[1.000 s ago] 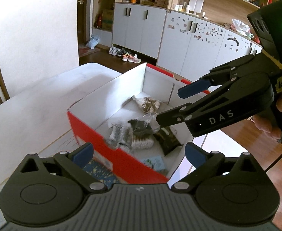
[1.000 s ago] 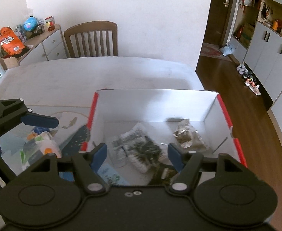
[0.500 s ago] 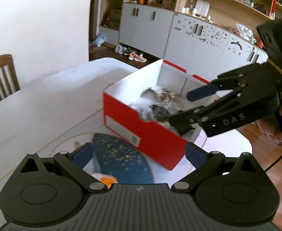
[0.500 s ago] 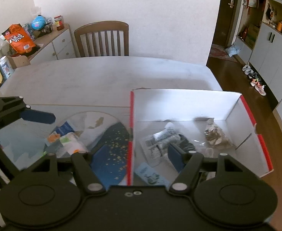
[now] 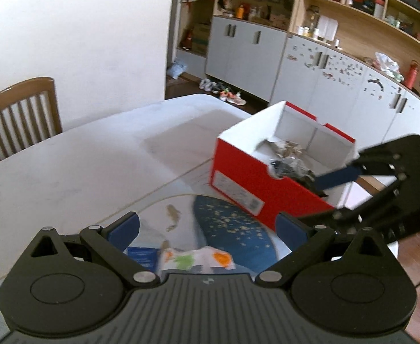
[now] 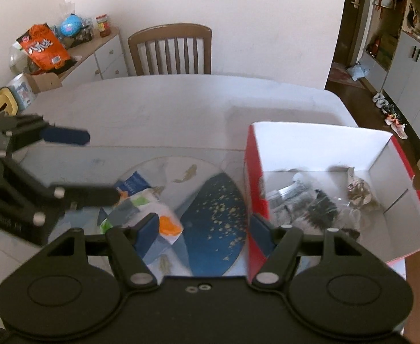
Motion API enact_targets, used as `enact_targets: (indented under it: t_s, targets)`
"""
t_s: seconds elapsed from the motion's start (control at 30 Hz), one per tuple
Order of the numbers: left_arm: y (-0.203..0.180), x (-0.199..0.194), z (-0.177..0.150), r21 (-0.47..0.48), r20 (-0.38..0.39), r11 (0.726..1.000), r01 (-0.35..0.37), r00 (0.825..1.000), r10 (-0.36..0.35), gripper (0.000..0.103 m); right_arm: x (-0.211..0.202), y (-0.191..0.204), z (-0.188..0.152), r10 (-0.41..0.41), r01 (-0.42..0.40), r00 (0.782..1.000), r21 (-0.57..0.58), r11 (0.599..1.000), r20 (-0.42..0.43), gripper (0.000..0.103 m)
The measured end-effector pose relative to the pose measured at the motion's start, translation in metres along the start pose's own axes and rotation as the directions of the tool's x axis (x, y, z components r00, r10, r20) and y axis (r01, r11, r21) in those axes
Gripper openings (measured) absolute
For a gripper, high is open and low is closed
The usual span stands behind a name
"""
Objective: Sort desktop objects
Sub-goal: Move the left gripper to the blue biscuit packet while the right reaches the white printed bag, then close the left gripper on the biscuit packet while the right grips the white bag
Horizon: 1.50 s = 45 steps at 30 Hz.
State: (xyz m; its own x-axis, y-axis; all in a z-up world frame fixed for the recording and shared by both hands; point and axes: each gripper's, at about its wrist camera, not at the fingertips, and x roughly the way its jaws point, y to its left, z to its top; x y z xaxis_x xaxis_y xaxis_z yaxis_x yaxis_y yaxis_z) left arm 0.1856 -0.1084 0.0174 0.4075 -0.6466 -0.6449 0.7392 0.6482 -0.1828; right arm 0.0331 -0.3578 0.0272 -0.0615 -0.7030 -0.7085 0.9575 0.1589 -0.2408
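Observation:
A red shoebox with a white inside [image 6: 319, 143] [image 5: 253, 183] stands on the right of the white table and holds several crumpled packets [image 6: 304, 200]. Left of it, on a round glass mat with a blue speckled pattern [image 6: 215, 215] [image 5: 233, 229], lie a white packet with orange and green marks [image 6: 152, 209] [image 5: 198, 261] and a blue packet [image 6: 131, 183] [image 5: 141, 255]. My left gripper [image 5: 207, 229] [image 6: 101, 167] hovers open over these packets, empty. My right gripper [image 6: 202, 228] [image 5: 313, 200] is open and empty above the mat, beside the box's red wall.
A wooden chair [image 6: 171, 48] [image 5: 18, 117] stands at the table's far side. A sideboard with an orange snack bag [image 6: 42, 47] is at the back left. Grey cabinets [image 5: 324, 77] and shoes on the floor [image 5: 224, 94] lie beyond the table's right edge.
Both grippers have swung left, from above the box to above the round mat and its loose packets. The box now sits to the right in both views. Jaws unchanged.

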Motion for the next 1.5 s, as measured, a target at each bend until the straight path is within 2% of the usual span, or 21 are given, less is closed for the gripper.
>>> enact_targets:
  t_s: [0.3,0.8,1.3,1.5]
  targets:
    - [0.038,0.015,-0.012,-0.045,-0.038,0.998,-0.044,0.998,0.042,0.102,0.018,0.026,-0.005,-0.01,0.011,0.999,0.024,1.0,-0.041,0.069]
    - [0.089,0.042,-0.039,-0.058,-0.045,0.997,-0.055,0.998,0.052,0.101,0.056,0.047,-0.011,0.006,0.002,0.992,0.066,0.998,-0.124,0.069]
    - [0.107,0.064,-0.063,-0.018,-0.105,0.998,-0.059,0.993,0.057,0.101,0.088,0.055,-0.012,-0.022,0.04,0.985,0.097,0.994,-0.174,0.066]
    - [0.108,0.071,-0.066,-0.021,-0.12,0.998,-0.053,0.992,0.05,0.1,0.107,0.053,-0.017,-0.043,0.07,0.974,0.114,0.991,-0.224,0.059]
